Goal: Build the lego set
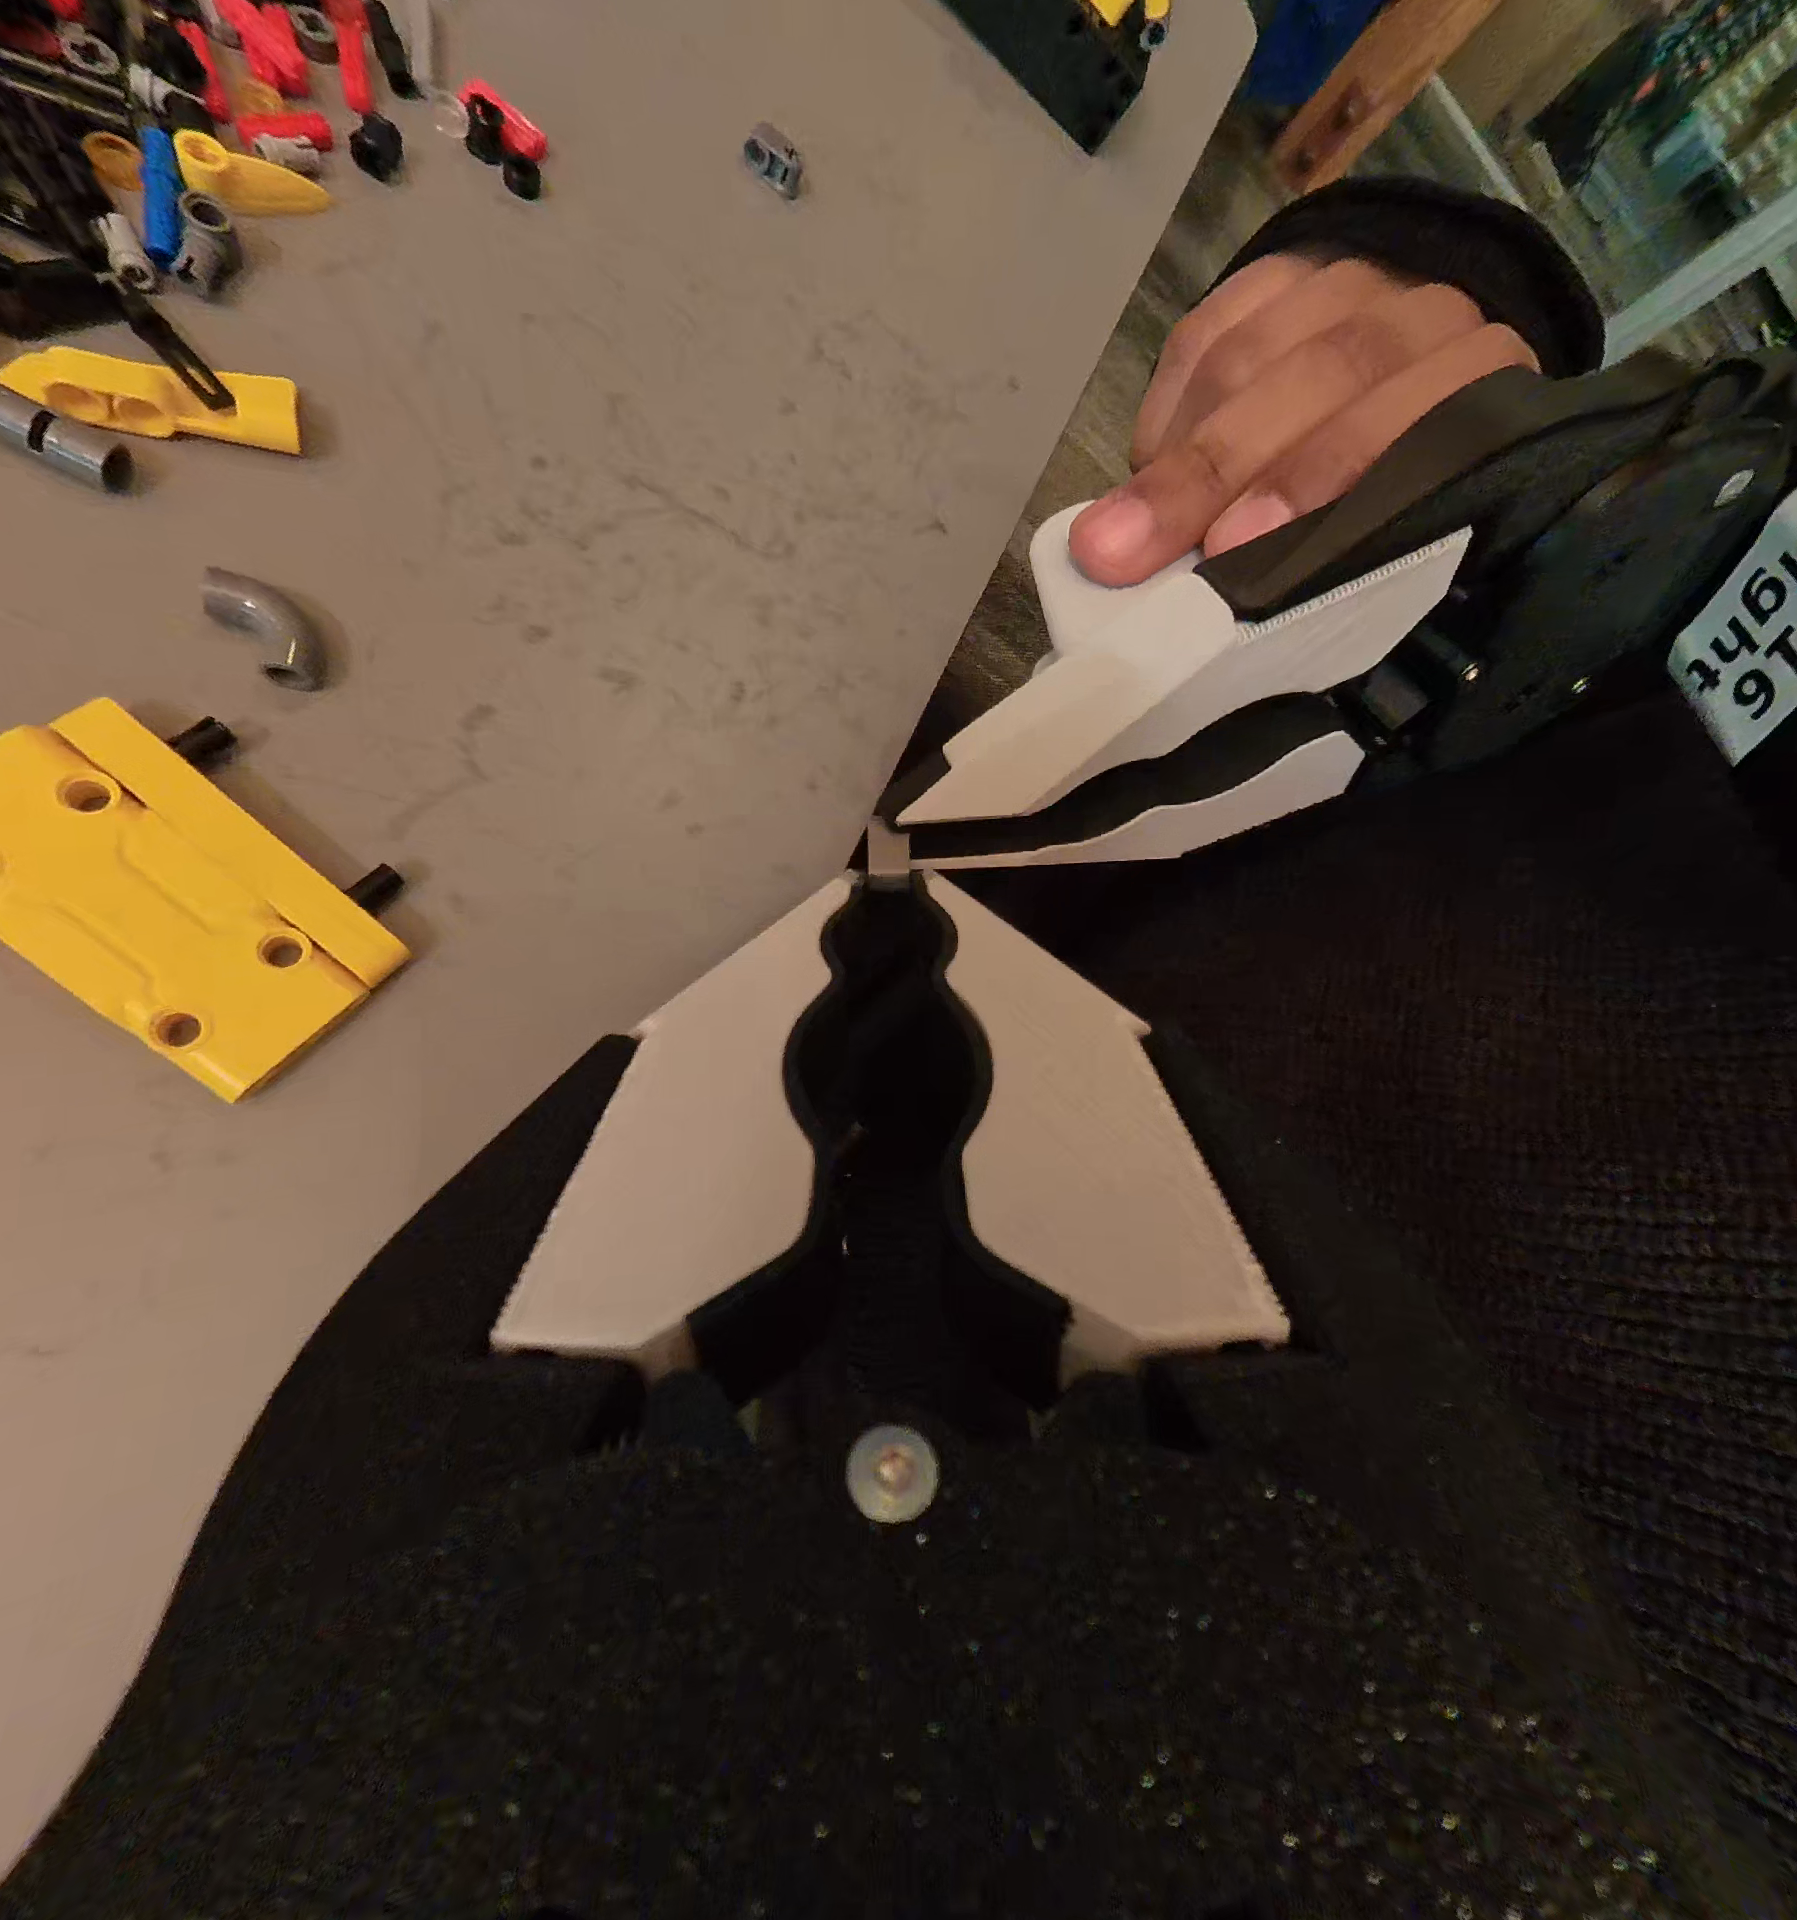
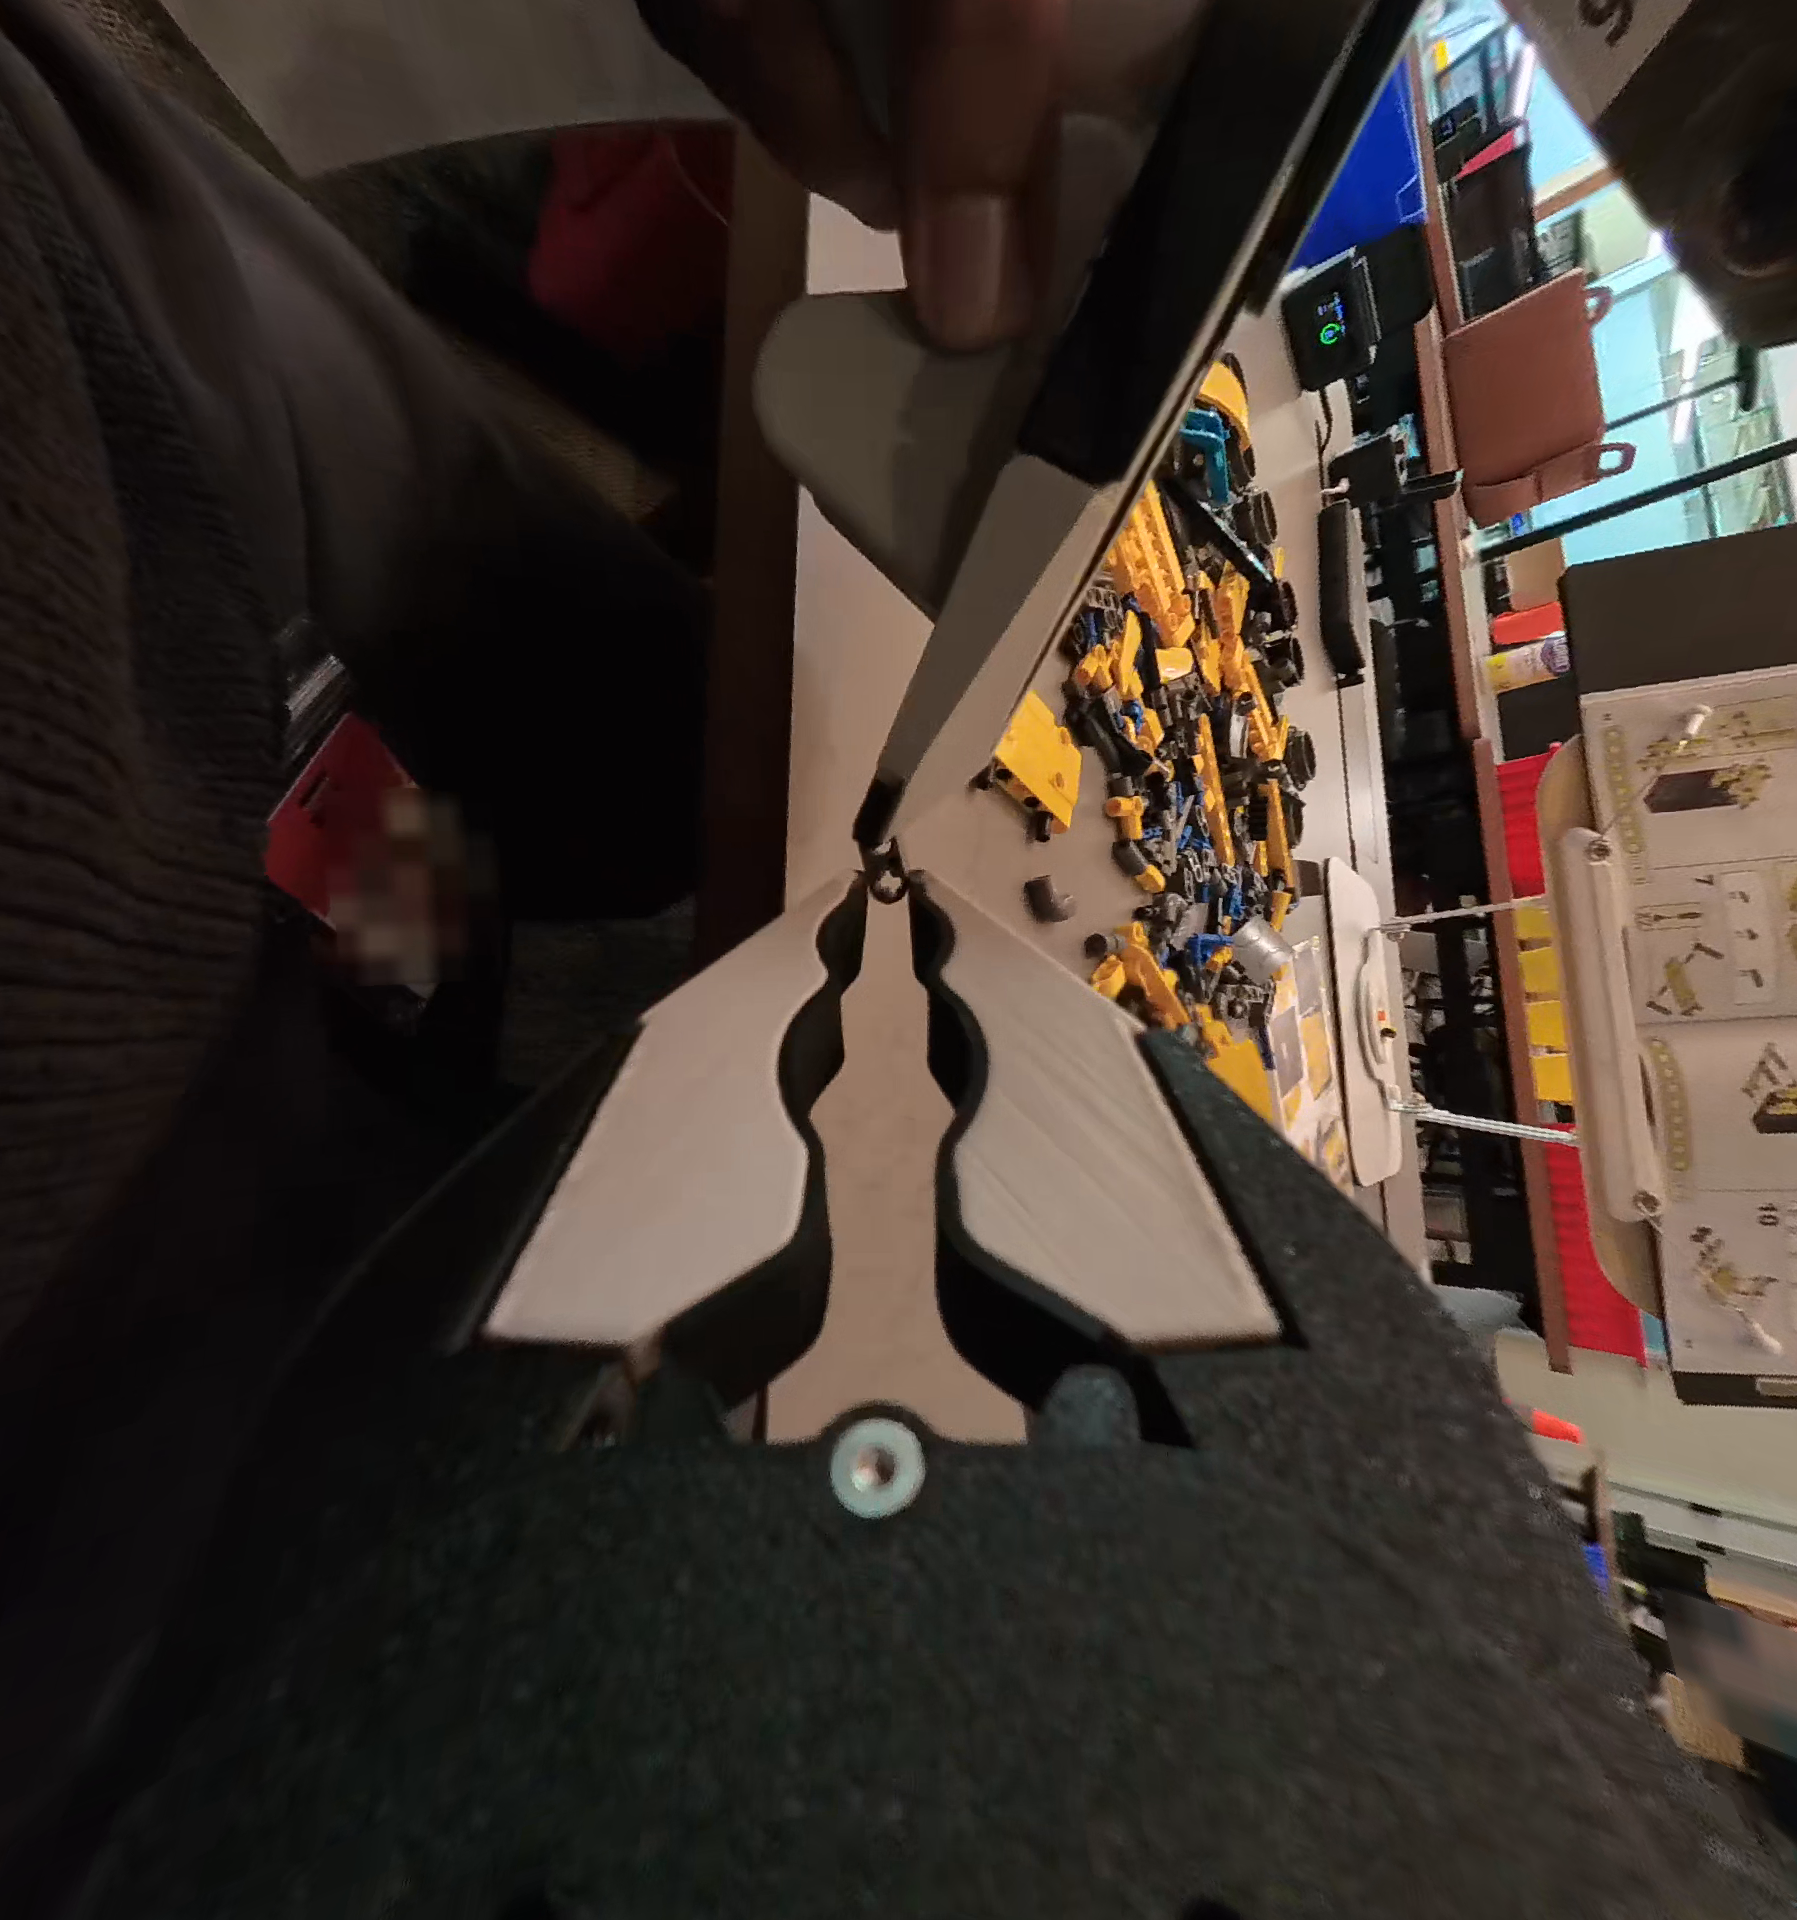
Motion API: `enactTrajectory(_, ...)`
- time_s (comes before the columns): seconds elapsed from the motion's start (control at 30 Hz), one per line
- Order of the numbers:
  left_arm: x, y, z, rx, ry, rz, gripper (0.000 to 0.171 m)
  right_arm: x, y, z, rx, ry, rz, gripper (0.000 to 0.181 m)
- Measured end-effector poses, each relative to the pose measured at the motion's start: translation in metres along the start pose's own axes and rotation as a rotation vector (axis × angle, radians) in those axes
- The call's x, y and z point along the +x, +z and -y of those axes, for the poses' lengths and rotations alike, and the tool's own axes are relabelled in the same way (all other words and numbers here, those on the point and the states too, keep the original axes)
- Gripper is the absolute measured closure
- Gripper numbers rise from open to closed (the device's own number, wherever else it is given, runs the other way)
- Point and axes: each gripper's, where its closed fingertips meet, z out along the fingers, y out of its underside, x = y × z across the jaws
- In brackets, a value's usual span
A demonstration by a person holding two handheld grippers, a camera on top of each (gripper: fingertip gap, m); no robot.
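Left wrist view: the left gripper [image 1: 886,878] has its white fingers drawn together at the tips, pinching a small grey piece [image 1: 886,860] just off the near edge of the grey table [image 1: 665,416]. The right gripper [image 1: 909,831] comes in from the right, held by a hand [image 1: 1278,416] in a black sleeve; its narrow tips meet at the top of the same grey piece, and I cannot tell whether they pinch it or only touch it. On the table to the left lies a flat yellow panel [image 1: 146,904] with black pins at its far edge. Beyond it sit a grey elbow piece [image 1: 265,623], a yellow curved piece [image 1: 156,400] beside a grey tube [image 1: 47,436], and far left a heap of red, black, blue and yellow parts [image 1: 198,104]. A small grey connector [image 1: 772,158] lies alone, far on the table.

Right wrist view: the right gripper [image 2: 886,883] shows its tips close about a small dark piece [image 2: 886,883], with a gap open between the fingers farther back. The left gripper [image 2: 883,821] comes down from above, its tip touching that piece. To the right spreads a pile of yellow, black and blue parts [image 2: 1195,727] on the table, and farther right an open instruction booklet [image 2: 1746,997] on a stand.
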Motion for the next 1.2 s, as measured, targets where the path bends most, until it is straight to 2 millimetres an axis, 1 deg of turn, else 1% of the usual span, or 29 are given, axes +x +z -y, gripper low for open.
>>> enactTrajectory(0.07, 0.0, 0.0, 0.004, 0.027, 0.001, -0.003, 0.165, 0.001, -0.001, -0.002, -0.006, 0.032, 0.002, 0.174)
enactTrajectory(0.1, -0.003, -0.001, 0.01, 0.068, 0.002, 0.017, 0.158, 0.004, -0.003, -0.005, -0.016, 0.064, -0.002, 0.174)
enactTrajectory(0.13, -0.008, -0.005, 0.018, 0.119, 0.008, 0.056, 0.136, 0.009, -0.005, -0.01, -0.029, 0.111, -0.018, 0.174)
enactTrajectory(0.17, -0.013, -0.009, 0.025, 0.17, 0.021, 0.092, 0.124, 0.016, -0.008, -0.017, -0.048, 0.171, -0.038, 0.174)
enactTrajectory(0.2, -0.018, -0.014, 0.031, 0.218, 0.03, 0.127, 0.125, 0.023, -0.013, -0.026, -0.066, 0.243, -0.055, 0.174)
enactTrajectory(0.23, -0.026, -0.02, 0.037, 0.266, 0.03, 0.175, 0.124, 0.032, -0.018, -0.04, -0.102, 0.333, -0.086, 0.174)
enactTrajectory(0.27, -0.032, -0.025, 0.041, 0.309, 0.032, 0.212, 0.124, 0.04, -0.024, -0.058, -0.162, 0.432, -0.112, 0.174)
enactTrajectory(0.33, -0.039, -0.032, 0.046, 0.364, 0.041, 0.251, 0.124, 0.051, -0.038, -0.103, -0.323, 0.642, -0.143, 0.174)
enactTrajectory(0.4, -0.043, -0.035, 0.048, 0.392, 0.062, 0.278, 0.124, 0.055, -0.058, -0.149, -0.485, 0.863, -0.173, 0.174)
enactTrajectory(0.43, -0.043, -0.035, 0.048, 0.397, 0.077, 0.29, 0.124, 0.053, -0.065, -0.164, -0.531, 0.972, -0.162, 0.174)
enactTrajectory(0.5, -0.045, -0.036, 0.048, 0.407, 0.11, 0.324, 0.124, 0.05, -0.074, -0.185, -0.581, 1.154, -0.147, 0.174)
enactTrajectory(0.57, -0.045, -0.036, 0.045, 0.397, 0.139, 0.345, 0.124, 0.05, -0.081, -0.2, -0.629, 1.21, -0.173, 0.174)
enactTrajectory(0.63, -0.047, -0.035, 0.041, 0.376, 0.145, 0.354, 0.124, 0.049, -0.082, -0.205, -0.647, 1.249, -0.176, 0.174)
enactTrajectory(0.73, -0.049, -0.037, 0.038, 0.378, 0.143, 0.352, 0.124, 0.043, -0.076, -0.206, -0.651, 1.29, -0.153, 0.174)
enactTrajectory(0.83, -0.051, -0.04, 0.039, 0.402, 0.131, 0.337, 0.124, 0.044, -0.073, -0.206, -0.657, 1.275, -0.159, 0.174)
enactTrajectory(0.93, -0.048, -0.04, 0.042, 0.437, 0.123, 0.299, 0.124, 0.046, -0.068, -0.2, -0.616, 1.297, -0.141, 0.174)
enactTrajectory(1.07, -0.051, -0.036, 0.043, 0.437, 0.114, 0.29, 0.123, 0.043, -0.068, -0.206, -0.647, 1.277, -0.141, 0.174)
enactTrajectory(1.13, -0.052, -0.035, 0.042, 0.428, 0.117, 0.299, 0.123, 0.042, -0.067, -0.205, -0.628, 1.29, -0.137, 0.173)
enactTrajectory(1.2, -0.055, -0.035, 0.042, 0.426, 0.121, 0.318, 0.123, 0.044, -0.068, -0.203, -0.599, 1.308, -0.146, 0.168)
